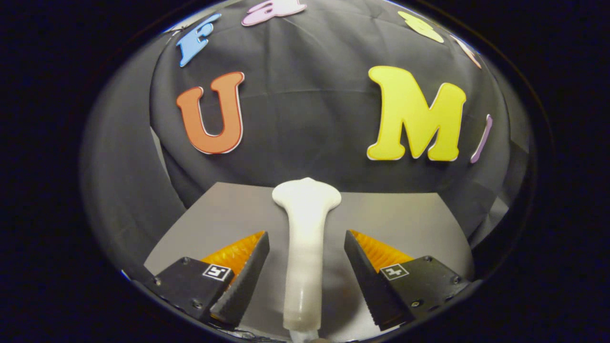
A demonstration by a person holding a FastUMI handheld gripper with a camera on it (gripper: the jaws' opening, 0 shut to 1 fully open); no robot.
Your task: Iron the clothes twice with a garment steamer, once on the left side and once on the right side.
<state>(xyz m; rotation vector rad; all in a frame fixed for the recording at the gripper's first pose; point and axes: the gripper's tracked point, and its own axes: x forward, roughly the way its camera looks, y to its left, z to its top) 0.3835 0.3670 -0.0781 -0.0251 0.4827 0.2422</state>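
— Nearest us, our fingers (305,281) are spread wide, released, one on each side of the garment steamer (305,247), with a clear gap between each finger and the handle. We're gripping nothing yet.

— So where exactly is the steamer?

— It lies on the grey counter (405,214), right between our fingers, its handle running away from us and its broader head beyond the fingertips, pointing toward the black cloth wall (305,119).

— Then the step in hand, we'd judge, is the grasp. How do we do it well?

— We keep the handle centred so both fingers meet it together, and we close on the straight part of the handle, not the flared head. A lopsided squeeze could roll it, since the handle looks round and smooth.

— How does it look otherwise?

— White, glossy, slender along the handle, widening into a rounded head. Near its base something clear, perhaps a cord end or a cap; we cannot tell which.

— And the clothes?

— We can't say anything about them from here.
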